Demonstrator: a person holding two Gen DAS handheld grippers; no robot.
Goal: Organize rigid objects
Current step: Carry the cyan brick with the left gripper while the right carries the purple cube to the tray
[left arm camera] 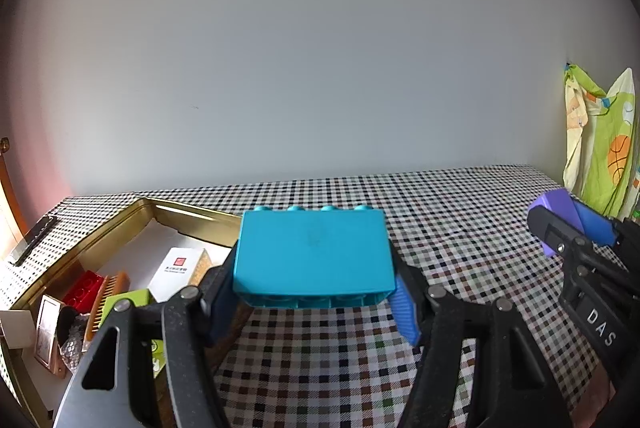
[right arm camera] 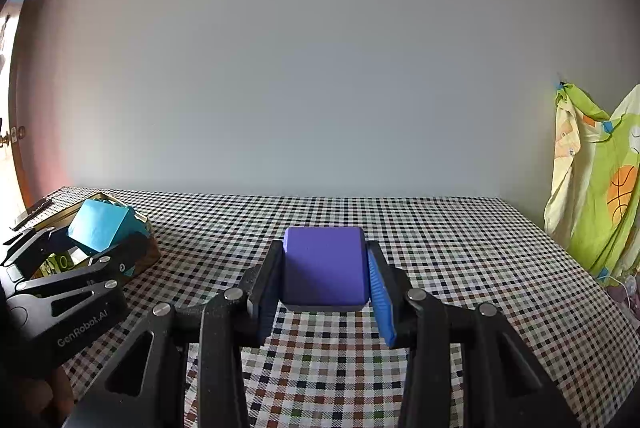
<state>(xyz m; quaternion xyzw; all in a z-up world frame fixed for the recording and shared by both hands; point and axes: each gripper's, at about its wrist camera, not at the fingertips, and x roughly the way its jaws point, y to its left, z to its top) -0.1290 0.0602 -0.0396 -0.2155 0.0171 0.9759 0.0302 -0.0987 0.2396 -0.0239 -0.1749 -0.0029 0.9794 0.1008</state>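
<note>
My left gripper [left arm camera: 314,292] is shut on a large teal building brick [left arm camera: 314,256] with studs on its far side, held above the checkered table just right of a gold tin tray [left arm camera: 192,214]. My right gripper [right arm camera: 325,280] is shut on a purple block [right arm camera: 324,266], held above the table's middle. In the right wrist view the left gripper [right arm camera: 100,244] with the teal brick [right arm camera: 100,224] is at the far left by the tray. In the left wrist view the right gripper [left arm camera: 576,224] with the purple block [left arm camera: 560,202] is at the right.
The tray holds a red brick [left arm camera: 82,286], an orange comb [left arm camera: 106,298], a white box [left arm camera: 176,272], a green item [left arm camera: 134,298] and other small things. A dark phone-like object [left arm camera: 34,238] lies left of the tray. A green patterned cloth [right arm camera: 596,188] hangs at the right. A pale wall stands behind the checkered table [right arm camera: 400,220].
</note>
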